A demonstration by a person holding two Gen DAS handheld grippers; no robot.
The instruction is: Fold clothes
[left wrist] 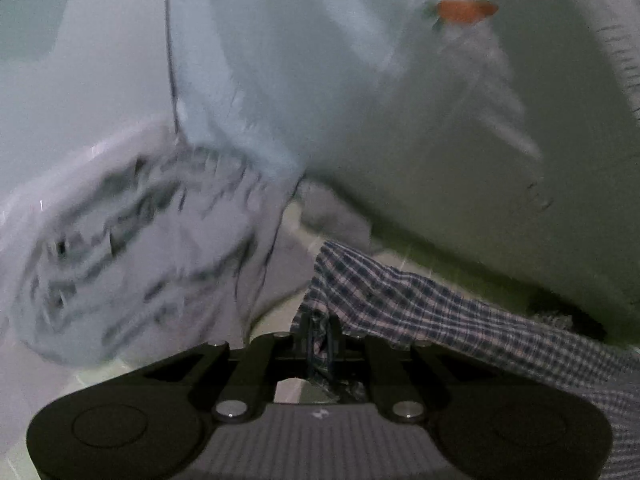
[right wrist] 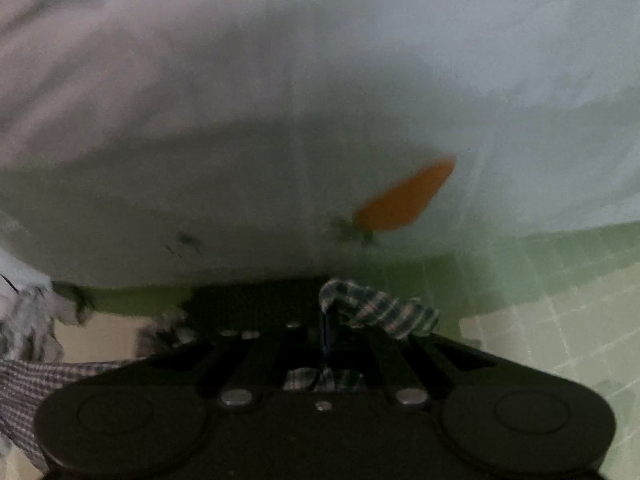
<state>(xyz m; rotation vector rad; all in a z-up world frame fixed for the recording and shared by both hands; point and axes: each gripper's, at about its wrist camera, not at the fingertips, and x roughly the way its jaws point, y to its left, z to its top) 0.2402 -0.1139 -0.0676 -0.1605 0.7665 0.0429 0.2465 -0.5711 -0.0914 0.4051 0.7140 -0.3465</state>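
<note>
between both hand-held grippers, a checked shirt hangs stretched.
left hand-held gripper and right hand-held gripper each clamp an edge; keep tension even, lower onto the worktop together.

The checked cloth runs off the picture's right edge. Left of it, a grey patterned garment is smeared by blur. Above it, an orange patch is too blurred to identify.

The left gripper is closed on a checked cloth. The cloth stretches to the right. A white garment lies behind.
</note>
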